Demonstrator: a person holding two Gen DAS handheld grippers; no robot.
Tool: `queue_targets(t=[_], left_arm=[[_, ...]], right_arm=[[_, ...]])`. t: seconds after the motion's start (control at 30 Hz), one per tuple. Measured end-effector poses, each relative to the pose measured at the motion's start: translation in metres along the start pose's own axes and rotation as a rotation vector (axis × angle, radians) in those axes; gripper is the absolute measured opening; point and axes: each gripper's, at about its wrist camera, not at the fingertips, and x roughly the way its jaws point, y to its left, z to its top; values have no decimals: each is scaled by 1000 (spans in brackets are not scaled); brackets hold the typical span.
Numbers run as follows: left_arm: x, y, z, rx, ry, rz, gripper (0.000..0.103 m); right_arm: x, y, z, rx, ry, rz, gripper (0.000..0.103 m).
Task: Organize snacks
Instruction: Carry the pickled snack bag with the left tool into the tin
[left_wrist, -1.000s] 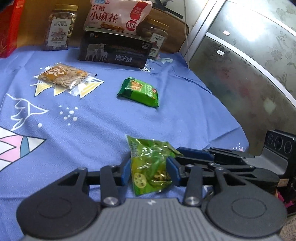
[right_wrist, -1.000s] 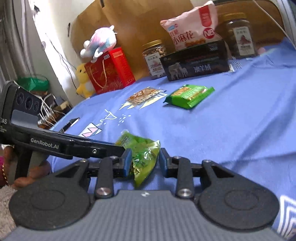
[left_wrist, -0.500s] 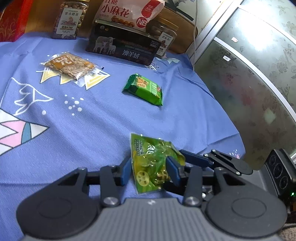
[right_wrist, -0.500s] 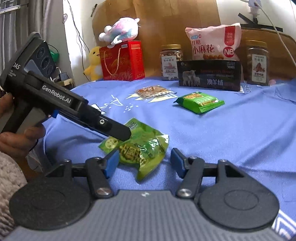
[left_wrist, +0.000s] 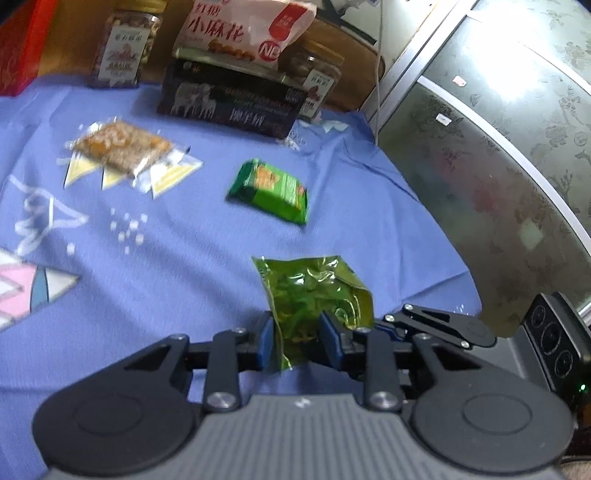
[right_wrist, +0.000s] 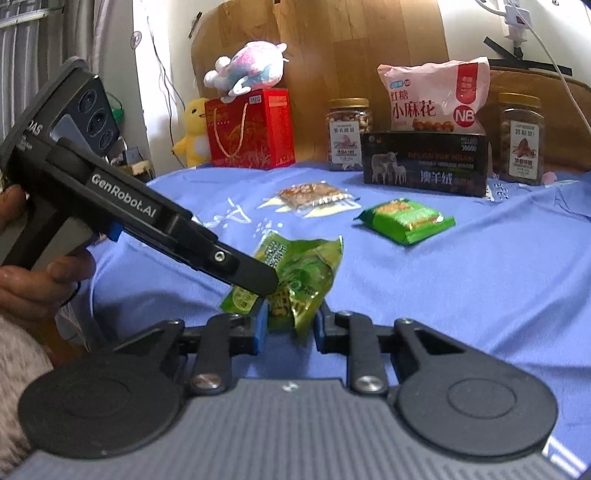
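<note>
Two claws meet at one shiny green packet (left_wrist: 314, 295). The left claw (left_wrist: 295, 341) pinches its near end tight. The right claw (right_wrist: 290, 321) has just been closing, and the packet sits between its pads, looking squeezed. I think one claw should let go before the other carries it, so it won't rip. Farther off, at 12 o'clock on the blue tabletop (left_wrist: 184, 266), lies a green biscuit pack (left_wrist: 271, 192). Only the right view shows the toys and the person's hand (right_wrist: 33, 284).

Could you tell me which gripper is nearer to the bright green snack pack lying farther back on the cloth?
Neither clearly: both the left gripper and right gripper sit at the crinkled green packet, well short of the bright green pack.
</note>
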Motion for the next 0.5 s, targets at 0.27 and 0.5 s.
queue_targets(t=[0.27, 0.5], left_arm=[[-4, -6, 39, 40, -57, 15, 27], [-7, -13, 84, 101, -120, 44, 27]], right_arm=[[10, -20, 32, 33, -44, 11, 28], [24, -40, 69, 49, -95, 23, 28]])
